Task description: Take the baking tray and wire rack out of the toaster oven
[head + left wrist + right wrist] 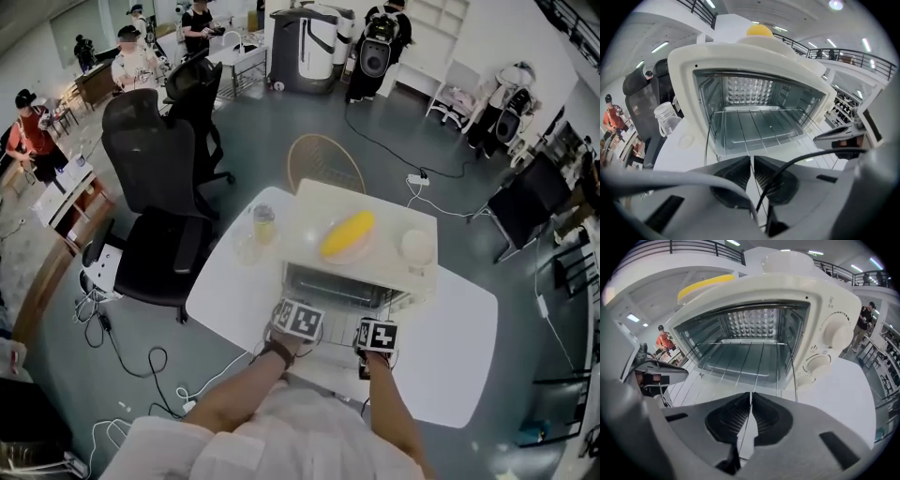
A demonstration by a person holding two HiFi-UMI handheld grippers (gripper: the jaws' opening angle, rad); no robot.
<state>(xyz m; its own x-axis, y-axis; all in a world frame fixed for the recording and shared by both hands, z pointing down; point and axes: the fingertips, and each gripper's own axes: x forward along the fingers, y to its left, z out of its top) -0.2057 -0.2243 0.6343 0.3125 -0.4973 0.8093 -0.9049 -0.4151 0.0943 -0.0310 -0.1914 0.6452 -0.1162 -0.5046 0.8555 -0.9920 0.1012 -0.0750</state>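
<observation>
The grey floor [281, 122] filled most of the head view, with people standing at desks far off along its edges. On it stood a white table [469, 319], and left of the table were two black chairs [155, 216], close together.

The oven [682, 89] sat on the table with its front open towards me. On its roof lay a yellow thing [347, 234] on a plate, and beside that a white bowl [417, 246]. Two pale knobs [834, 333] ran down the panel at the right of the opening.

Inside, the tray [746, 142] lay low in the cavity under the rack [754, 123], its front lip about at the mouth. The rack was part-way out: its rear half was in the cavity and its front wires reached out past the mouth to both grippers.

I had the left gripper [751, 159] at the rack's front left. Its jaws were pinched together on one thin wire that ran up between the pads. The right gripper [751, 397] was at the front right, jaws likewise closed on a single rack wire. In the head view the two marker cubes sat side by side just in front of the oven, both angled steeply down.

A clear jar [665, 119] stood on the table just left of the oven, apart from it.
</observation>
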